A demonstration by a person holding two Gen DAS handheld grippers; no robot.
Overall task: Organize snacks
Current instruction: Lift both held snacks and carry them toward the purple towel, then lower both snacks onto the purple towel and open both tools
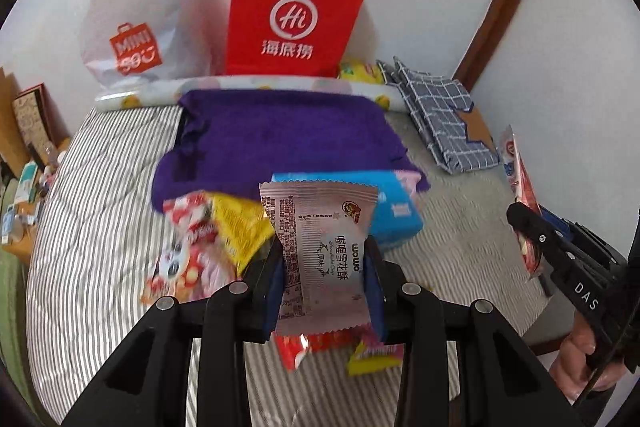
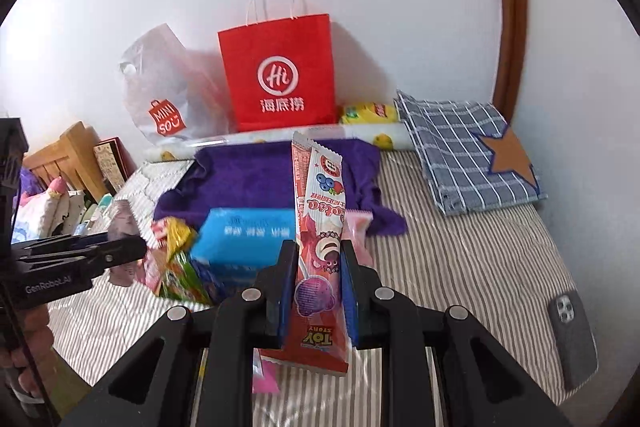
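Observation:
My left gripper [image 1: 325, 247] is shut on a silvery-pink snack packet [image 1: 320, 247], held upright above the bed. My right gripper [image 2: 319, 251] is shut on a long pink lollipop packet [image 2: 320, 227] with a cartoon bear. Each gripper also shows in the other view: the right gripper [image 1: 532, 227] with its packet at the right edge, the left gripper [image 2: 128, 247] at the left edge. A pile of snacks lies on the striped bedspread: a blue box [image 1: 396, 215], a yellow packet [image 1: 240, 227], a red and white packet [image 1: 184, 255]. A red paper bag [image 1: 292, 15] stands against the wall.
A purple towel [image 1: 280, 143] lies behind the pile. A white plastic bag [image 1: 132, 15] stands left of the red bag. A folded blue checked cloth [image 2: 464, 151] with a star lies at the right. A phone [image 2: 572, 339] lies on the bed. Wooden furniture [image 2: 68, 155] stands at the left.

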